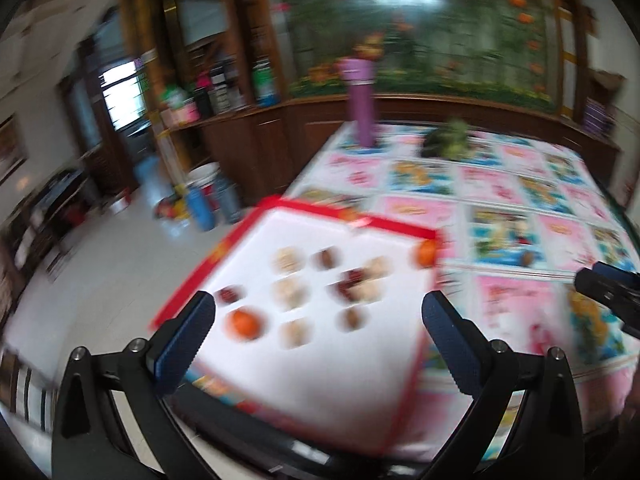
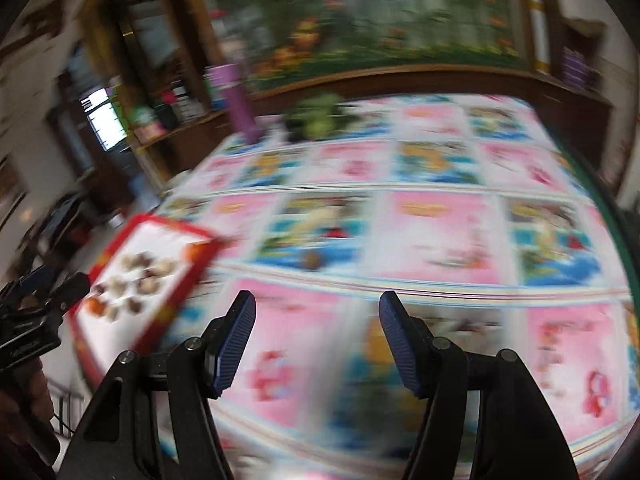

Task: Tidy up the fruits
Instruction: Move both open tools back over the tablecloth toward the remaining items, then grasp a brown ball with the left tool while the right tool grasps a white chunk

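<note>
A white tray with a red rim lies on the table's left corner. Its pockets hold blurred pale and dark brown fruits and an orange. A second orange sits at the tray's right rim. One small brown fruit lies alone on the cloth to the right. My left gripper hovers open over the near part of the tray, holding nothing. My right gripper is open and empty above the pink cloth, with the brown fruit just ahead of it and the tray to its left.
A patterned pink and blue tablecloth covers the table. A purple bottle and a green leafy object stand at the far edge. Wooden cabinets line the wall behind. Floor with jugs and buckets lies left of the table.
</note>
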